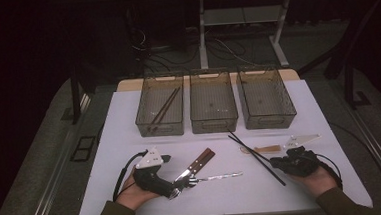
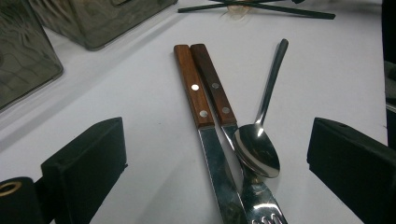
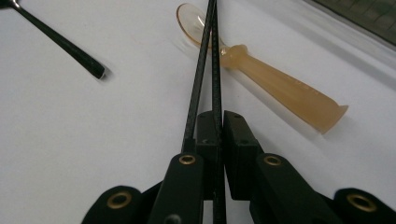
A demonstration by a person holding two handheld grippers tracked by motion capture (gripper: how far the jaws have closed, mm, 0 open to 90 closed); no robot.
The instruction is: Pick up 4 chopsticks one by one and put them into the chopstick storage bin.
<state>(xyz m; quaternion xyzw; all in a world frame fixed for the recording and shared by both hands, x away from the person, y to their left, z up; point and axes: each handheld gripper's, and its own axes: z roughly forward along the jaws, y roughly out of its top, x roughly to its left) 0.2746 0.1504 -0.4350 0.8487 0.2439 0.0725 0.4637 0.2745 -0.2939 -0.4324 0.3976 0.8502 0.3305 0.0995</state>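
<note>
Left gripper (image 1: 180, 184), below and left of the middle bin (image 1: 214, 123): jaws spread wide, gripping nothing, straddling a wooden-handled knife (image 2: 194, 88), a matching fork (image 2: 215, 86) and a steel spoon (image 2: 259, 149) whose bowl rests on the fork's neck. Best kept parked there, off the cutlery.

Right gripper (image 1: 274, 165), below and right of the middle bin: jaws pressed together, pinching the black chopsticks (image 3: 205, 60) at their near ends. One stick sits between the pads; the other runs along the outside of a jaw, grip on it unclear. Tips lying across the bowl of an amber plastic spoon (image 3: 280, 88), nearer the middle bin.

Probably worth:
- checking that both sticks are caught before lifting;
- raising straight up, clear of the amber spoon, to avoid dragging it;
- keeping the sticks level, the long free ends likely to droop or pivot;
- carrying toward the bin left of the middle bin, where brown chopsticks (image 1: 166, 106) already lie.
</note>
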